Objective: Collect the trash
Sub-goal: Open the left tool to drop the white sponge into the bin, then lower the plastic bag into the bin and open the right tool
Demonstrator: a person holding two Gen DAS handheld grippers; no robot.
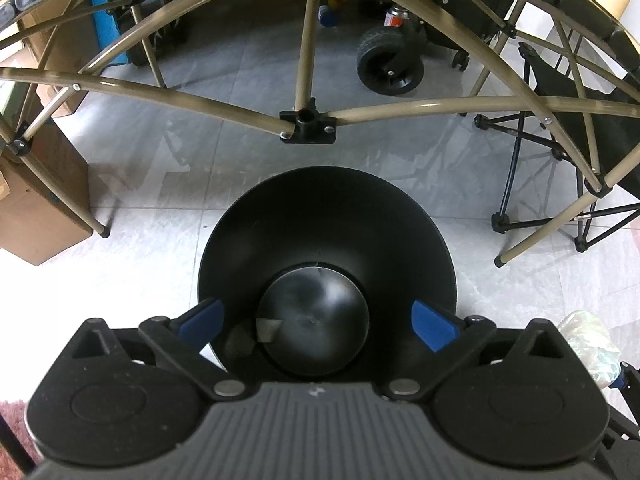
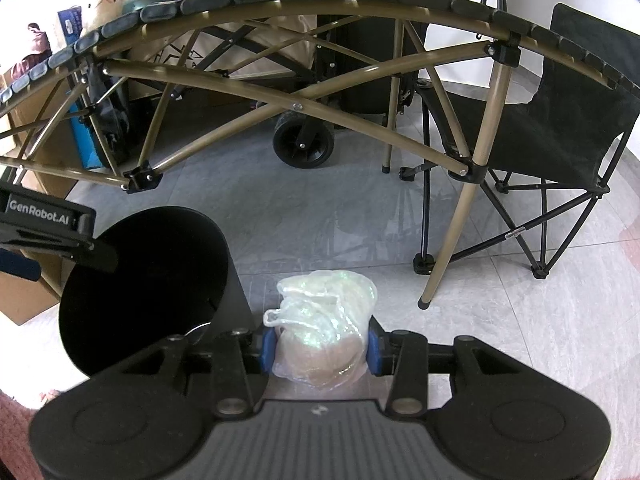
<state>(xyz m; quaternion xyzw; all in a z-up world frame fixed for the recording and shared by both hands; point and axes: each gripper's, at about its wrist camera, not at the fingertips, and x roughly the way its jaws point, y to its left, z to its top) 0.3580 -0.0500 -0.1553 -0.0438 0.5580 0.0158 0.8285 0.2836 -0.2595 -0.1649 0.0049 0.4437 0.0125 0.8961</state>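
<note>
- The black trash bin [image 1: 327, 248] stands upright on the pale tiled floor [image 1: 160, 264], its round mouth facing straight up; it serves as the landmark here.
- The left gripper [image 1: 318, 322] hangs directly over the bin's mouth, pointing steeply down into it, with its blue pads [image 1: 202, 320] spread wide apart and nothing between them.
- Inside the bin, a small pale scrap [image 1: 269, 328] lies on the dark bottom, below the left gripper.
- The right gripper [image 2: 320, 350] sits just to the right of the bin, outside its wall, clenched on a crumpled clear plastic bag [image 2: 324, 320].
- The bag's blue-padded grip squeezes its lower part from both sides; its long axis runs away from the gripper, the bunched top pointing forward and a small loop handle sticking out toward the bin.
- In the left wrist view the same bag [image 1: 588, 344] shows to the right of the bin, clear of its rim.
- Beyond the bin stands a folding table's tan tube frame [image 1: 308, 120], and to the far right of the bin a black folding chair [image 2: 560, 128].
</note>
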